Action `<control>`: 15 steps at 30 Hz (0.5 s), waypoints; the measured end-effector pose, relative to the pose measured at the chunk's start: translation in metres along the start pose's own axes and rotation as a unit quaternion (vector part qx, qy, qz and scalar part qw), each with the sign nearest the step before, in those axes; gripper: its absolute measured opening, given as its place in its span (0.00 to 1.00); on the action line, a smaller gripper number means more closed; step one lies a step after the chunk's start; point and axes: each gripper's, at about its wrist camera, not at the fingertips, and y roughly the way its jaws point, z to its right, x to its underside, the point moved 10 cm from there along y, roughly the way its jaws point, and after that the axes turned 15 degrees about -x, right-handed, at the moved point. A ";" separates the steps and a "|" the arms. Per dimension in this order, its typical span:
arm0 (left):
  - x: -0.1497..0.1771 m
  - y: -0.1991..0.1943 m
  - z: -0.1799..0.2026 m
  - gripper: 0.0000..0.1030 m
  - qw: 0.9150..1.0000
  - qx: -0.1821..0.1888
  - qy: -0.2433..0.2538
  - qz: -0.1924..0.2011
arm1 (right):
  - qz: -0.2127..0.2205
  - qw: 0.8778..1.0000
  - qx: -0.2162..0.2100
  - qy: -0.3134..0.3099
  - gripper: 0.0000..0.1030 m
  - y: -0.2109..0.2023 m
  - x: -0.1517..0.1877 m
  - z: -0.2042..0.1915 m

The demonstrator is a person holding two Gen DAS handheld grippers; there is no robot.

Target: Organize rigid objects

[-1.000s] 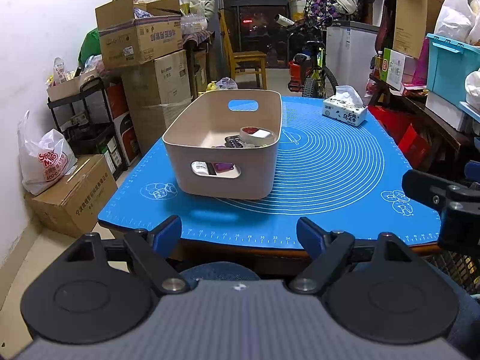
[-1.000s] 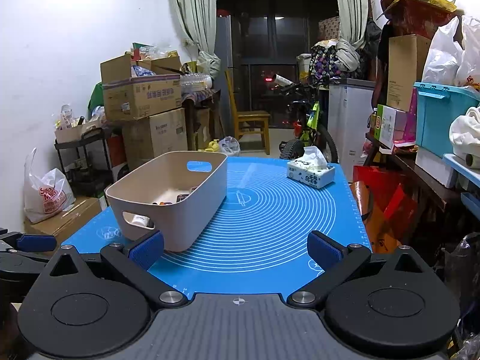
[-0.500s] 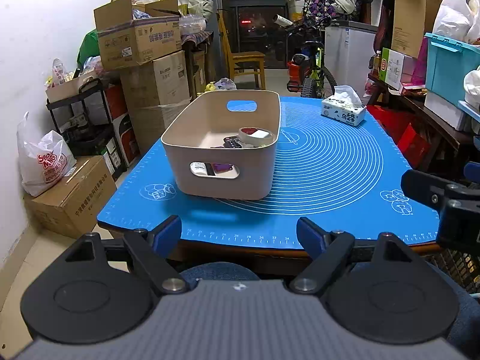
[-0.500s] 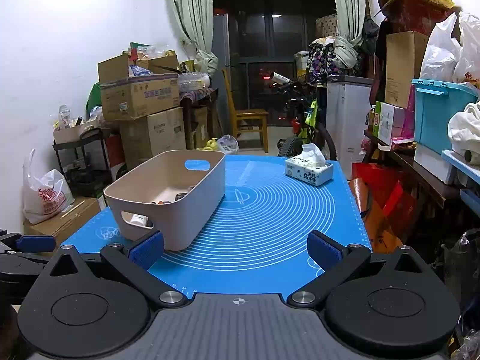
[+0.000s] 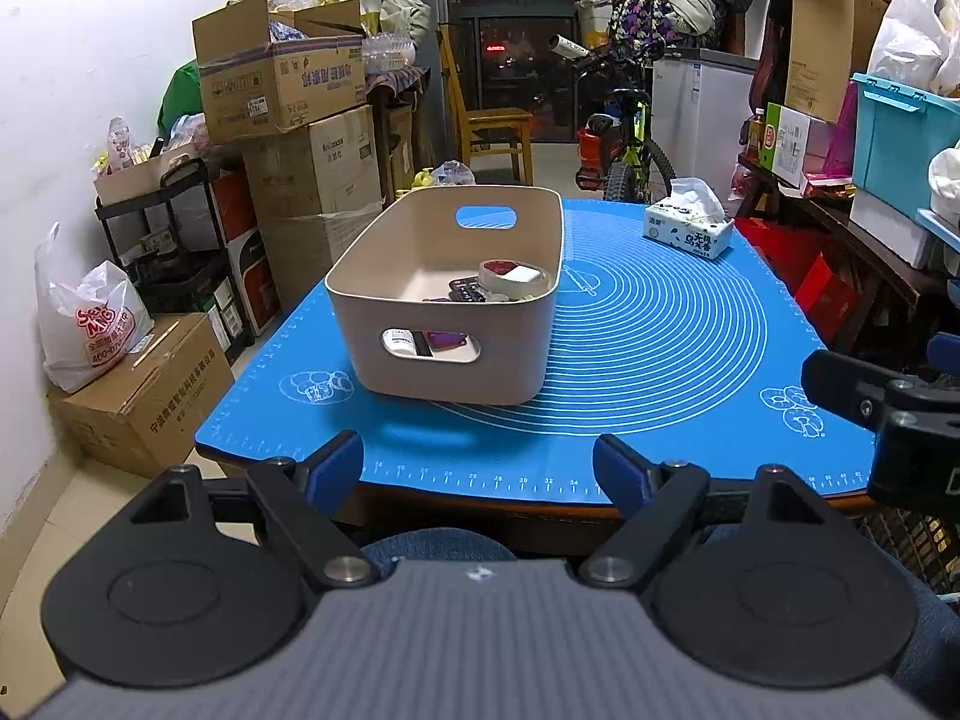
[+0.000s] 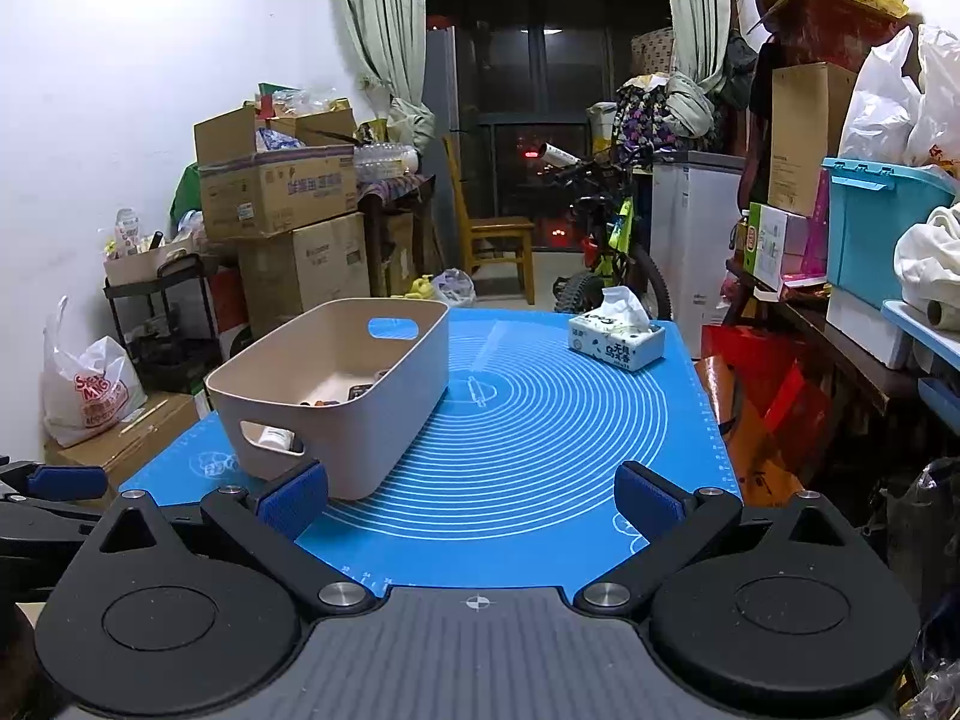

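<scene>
A beige plastic bin (image 5: 447, 300) (image 6: 336, 390) with cut-out handles stands on the left half of the blue mat (image 5: 660, 330) (image 6: 540, 420). Inside it lie a roll of tape (image 5: 513, 277), a dark remote-like thing and other small items, partly hidden by its walls. My left gripper (image 5: 480, 471) hangs open at the table's near edge, short of the bin, with nothing between its blue pads. My right gripper (image 6: 471, 501) is open too, over the near edge to the right of the bin, empty. The right gripper's body also shows at the far right of the left wrist view.
A tissue box (image 5: 689, 229) (image 6: 616, 339) sits at the mat's far right. Cardboard boxes (image 5: 282, 84) stack up at the left, a chair (image 5: 492, 120) and a bicycle (image 5: 624, 138) beyond the table, shelves with a teal crate (image 5: 906, 138) at the right. A person's knee shows below the table edge.
</scene>
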 end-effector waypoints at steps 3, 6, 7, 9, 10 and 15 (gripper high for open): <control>0.000 0.000 -0.002 0.81 1.000 0.000 -0.002 -0.002 | 0.000 1.000 0.000 -0.001 0.98 0.000 0.000 0.000; 0.000 0.000 -0.002 0.81 1.000 0.000 -0.001 -0.002 | 0.000 1.000 0.000 0.000 0.98 0.000 0.000 -0.001; 0.000 0.000 -0.002 0.81 1.000 0.000 -0.001 -0.002 | 0.000 1.000 0.000 0.000 0.98 0.000 0.000 0.000; 0.000 0.000 -0.002 0.81 1.000 0.000 -0.001 -0.002 | 0.000 1.000 0.000 -0.001 0.98 0.000 0.000 0.000; 0.000 0.000 -0.002 0.81 1.000 0.000 -0.001 -0.001 | 0.000 1.000 0.000 -0.001 0.98 0.000 0.000 -0.001; -0.002 0.000 -0.002 0.81 1.000 0.000 -0.002 -0.001 | 0.000 1.000 0.000 -0.001 0.98 0.000 0.000 -0.001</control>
